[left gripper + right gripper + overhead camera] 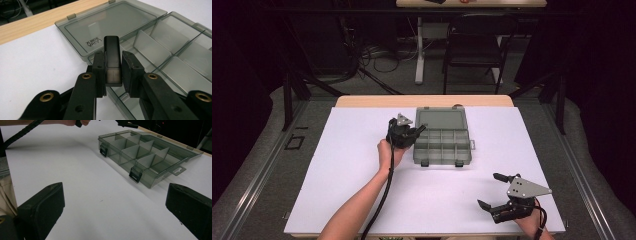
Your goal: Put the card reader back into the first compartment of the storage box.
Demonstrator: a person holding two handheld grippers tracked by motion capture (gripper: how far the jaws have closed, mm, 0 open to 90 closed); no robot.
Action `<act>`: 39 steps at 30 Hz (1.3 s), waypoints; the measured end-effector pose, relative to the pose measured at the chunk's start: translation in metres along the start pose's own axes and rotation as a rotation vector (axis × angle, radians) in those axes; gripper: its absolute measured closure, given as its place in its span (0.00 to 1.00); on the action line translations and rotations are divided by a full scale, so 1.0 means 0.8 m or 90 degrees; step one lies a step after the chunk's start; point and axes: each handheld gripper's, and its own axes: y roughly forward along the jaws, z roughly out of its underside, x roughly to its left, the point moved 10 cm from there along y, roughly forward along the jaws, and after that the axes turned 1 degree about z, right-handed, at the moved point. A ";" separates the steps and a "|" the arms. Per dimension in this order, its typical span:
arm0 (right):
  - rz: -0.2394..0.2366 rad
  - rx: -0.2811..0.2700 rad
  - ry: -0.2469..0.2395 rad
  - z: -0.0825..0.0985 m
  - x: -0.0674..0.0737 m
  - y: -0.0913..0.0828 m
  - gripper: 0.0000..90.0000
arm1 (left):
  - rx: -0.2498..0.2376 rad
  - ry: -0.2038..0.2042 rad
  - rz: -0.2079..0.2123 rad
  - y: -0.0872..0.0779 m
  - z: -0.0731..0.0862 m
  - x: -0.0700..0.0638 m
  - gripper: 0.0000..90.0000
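Nearest to us, we are resting our right gripper (499, 192) above the white sheet (362, 165), jaws spread wide with nothing between them. Farther out, we are clamping our left gripper (418, 131) on a small black block (112, 60), holding it over the left edge of the open grey compartment box (442, 145), its lid (110, 25) lying flat beyond.

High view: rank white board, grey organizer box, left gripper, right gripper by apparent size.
1. White board, by far the largest.
2. Grey organizer box, lid open.
3. Right gripper and left gripper: unsure. The right looks bigger, but its jaws are spread and it sits nearer the camera.
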 end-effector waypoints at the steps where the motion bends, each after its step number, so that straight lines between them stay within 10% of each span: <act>1: 0.000 -0.001 0.001 0.000 0.000 0.000 0.02 | -0.005 0.000 -0.005 0.002 0.000 0.000 0.83; 10: -0.002 -0.001 -0.001 0.000 0.000 0.000 0.02 | 0.013 -0.003 0.014 0.009 0.004 -0.008 0.79; 17: -0.003 0.000 -0.001 0.000 0.001 0.000 0.02 | 0.007 -0.005 0.025 -0.006 0.000 -0.008 0.26; 25: -0.003 0.002 -0.001 0.000 0.001 -0.001 0.02 | 0.025 0.028 0.051 -0.040 0.004 -0.017 0.03; 39: -0.003 0.001 0.004 0.000 0.001 -0.001 0.02 | 0.030 0.071 0.063 -0.110 0.032 -0.029 0.00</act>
